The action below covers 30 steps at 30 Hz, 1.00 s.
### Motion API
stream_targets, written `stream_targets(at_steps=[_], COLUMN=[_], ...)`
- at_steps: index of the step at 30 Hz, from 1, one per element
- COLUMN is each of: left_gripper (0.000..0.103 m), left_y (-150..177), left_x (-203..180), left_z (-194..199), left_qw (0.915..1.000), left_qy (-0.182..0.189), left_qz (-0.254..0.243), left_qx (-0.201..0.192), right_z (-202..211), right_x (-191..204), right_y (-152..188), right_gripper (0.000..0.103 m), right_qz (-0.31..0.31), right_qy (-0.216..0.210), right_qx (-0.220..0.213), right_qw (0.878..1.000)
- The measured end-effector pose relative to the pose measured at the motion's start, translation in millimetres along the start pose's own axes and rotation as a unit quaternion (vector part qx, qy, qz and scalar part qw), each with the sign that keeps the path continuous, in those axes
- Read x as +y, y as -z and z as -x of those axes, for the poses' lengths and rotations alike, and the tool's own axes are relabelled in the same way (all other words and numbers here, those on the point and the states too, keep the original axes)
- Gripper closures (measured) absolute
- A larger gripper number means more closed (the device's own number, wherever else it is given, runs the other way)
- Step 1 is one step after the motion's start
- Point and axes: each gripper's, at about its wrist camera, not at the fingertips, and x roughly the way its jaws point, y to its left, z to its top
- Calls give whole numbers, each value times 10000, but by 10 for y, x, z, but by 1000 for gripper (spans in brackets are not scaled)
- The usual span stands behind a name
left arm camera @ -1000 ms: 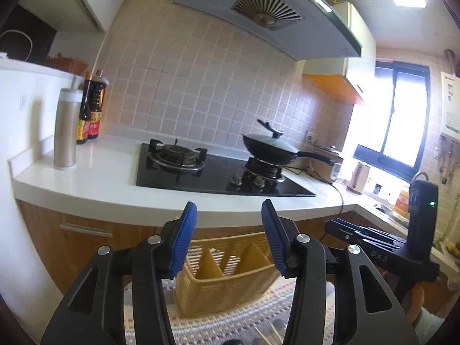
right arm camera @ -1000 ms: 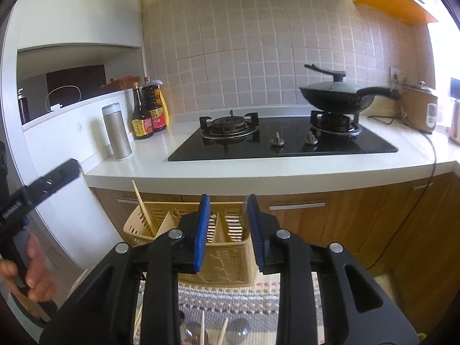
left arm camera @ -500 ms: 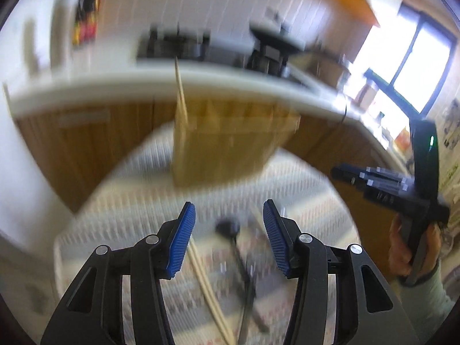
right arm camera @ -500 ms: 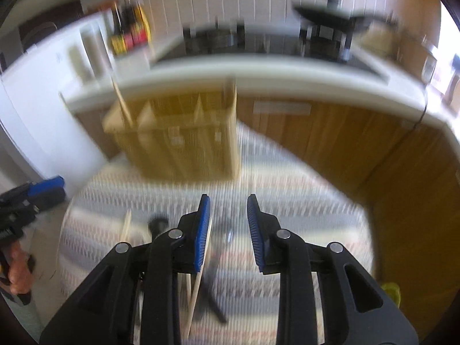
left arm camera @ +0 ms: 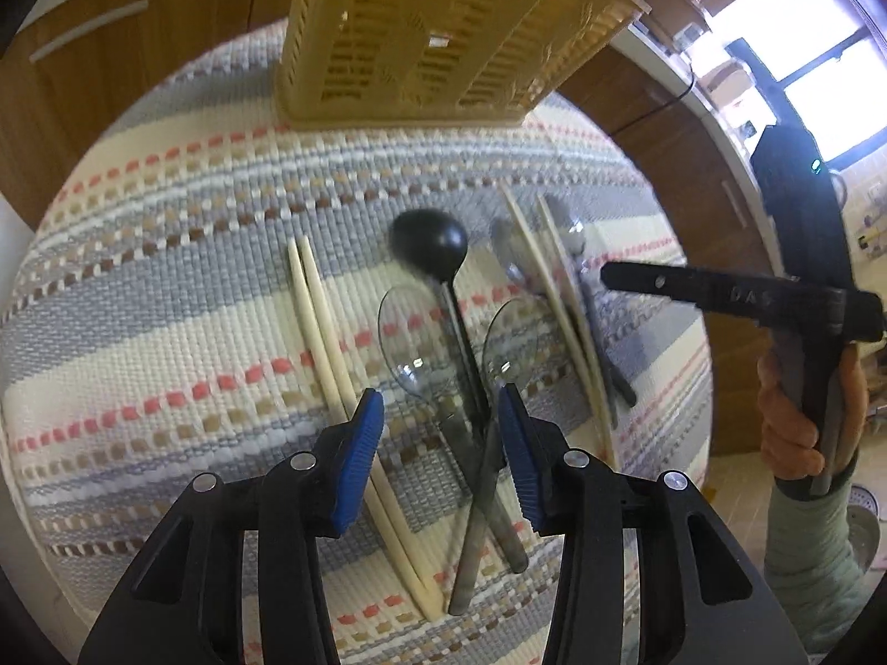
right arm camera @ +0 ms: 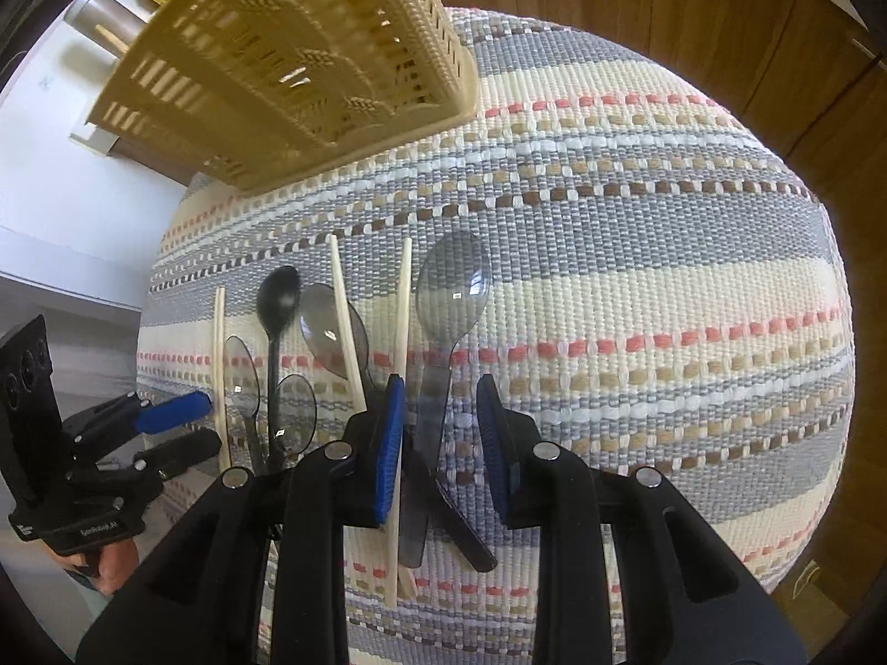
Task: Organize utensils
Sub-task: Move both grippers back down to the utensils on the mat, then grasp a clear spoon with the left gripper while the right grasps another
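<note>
**Both grippers drop from counter view to the utensils**

A second ago both cameras faced the stove; now they look down on the mat. The left gripper (left arm camera: pixel 441 446) hangs wide open over the black spoon (left arm camera: pixel 429 244) and crossed clear spoons. The right gripper (right arm camera: pixel 441 443), also open, straddles a smoky clear spoon (right arm camera: pixel 452 288). Close squarely on one handle only, avoiding the chopsticks (right arm camera: pixel 402 299) just beside the left finger. The basket (right arm camera: pixel 288 61) stands ahead.

I see a striped woven cloth (left arm camera: pixel 166 299) filling most of both views. Wooden cabinets (right arm camera: pixel 693 27) run behind it from ten to two o'clock. In the left view a bright window (left arm camera: pixel 820 88) glares at two o'clock. In the right view a white wall (right arm camera: pixel 61 188) stands at nine o'clock.
</note>
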Motion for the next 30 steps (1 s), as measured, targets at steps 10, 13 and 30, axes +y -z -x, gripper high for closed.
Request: stream_targets(at_steps=[10,13,30], left_gripper=[77,77,86], left_y=[-33,-24,-119], left_x=[-194,-302,-705], left_z=[-255,-305,-626], left_qw=[9983,9962,9832], left_qy=[-506,-767,-1550], left_qz=[-196,-371,-899], left_qx=[208,189,354], right_z=[-130,-173,-535], right_x=[68,94,832], right_y=[-59,-94,-23], right_gripper=[79,79,92], right_qz=[74,96,961], right_qy=[240,294,1430], right_qx=[108,127,253], right_qw=[9996,9994,9847])
